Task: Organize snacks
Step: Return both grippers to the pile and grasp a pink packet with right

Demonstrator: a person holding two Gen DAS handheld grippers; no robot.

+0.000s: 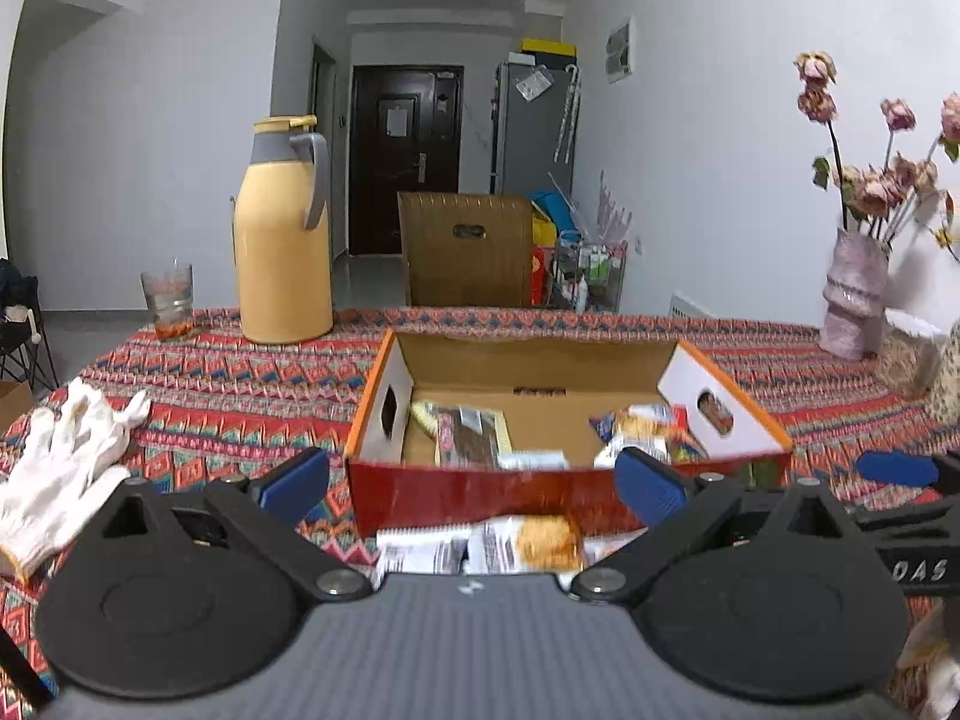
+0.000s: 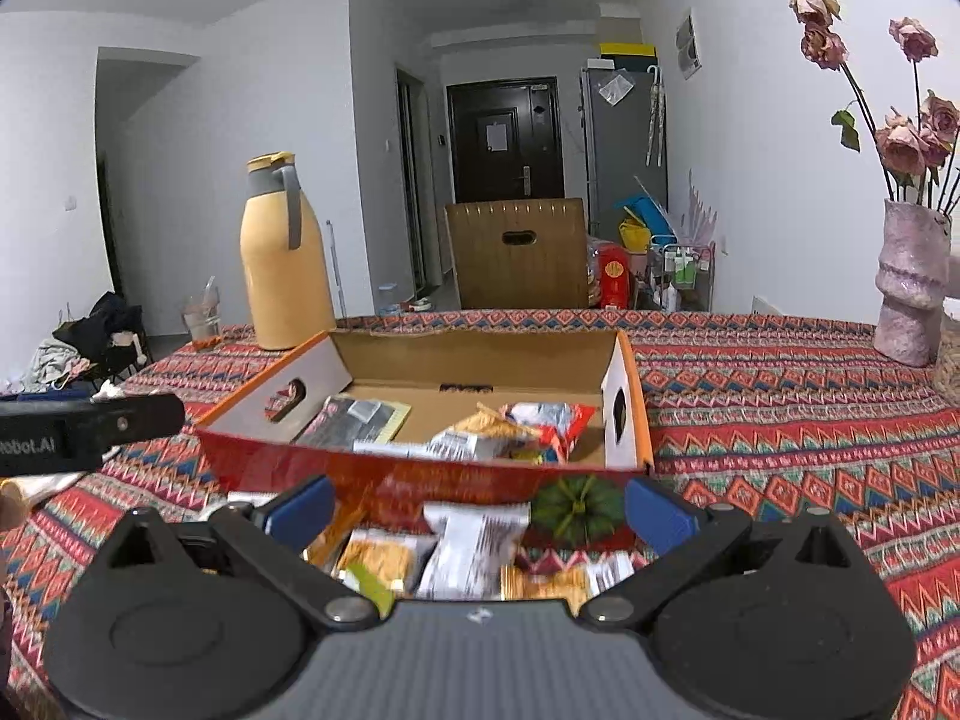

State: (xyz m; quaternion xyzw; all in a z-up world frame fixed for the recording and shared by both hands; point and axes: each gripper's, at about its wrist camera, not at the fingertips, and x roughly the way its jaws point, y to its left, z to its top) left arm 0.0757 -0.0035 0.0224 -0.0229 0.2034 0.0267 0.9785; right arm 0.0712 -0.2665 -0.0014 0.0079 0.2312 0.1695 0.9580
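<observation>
We hold both tools spread wide and empty: the left tool [image 1: 474,480] and right tool [image 2: 480,507] hover over loose snack packets [image 2: 474,552] at 6 o'clock of the open box [image 2: 420,474], which holds more snacks on the bench [image 2: 780,420].
</observation>
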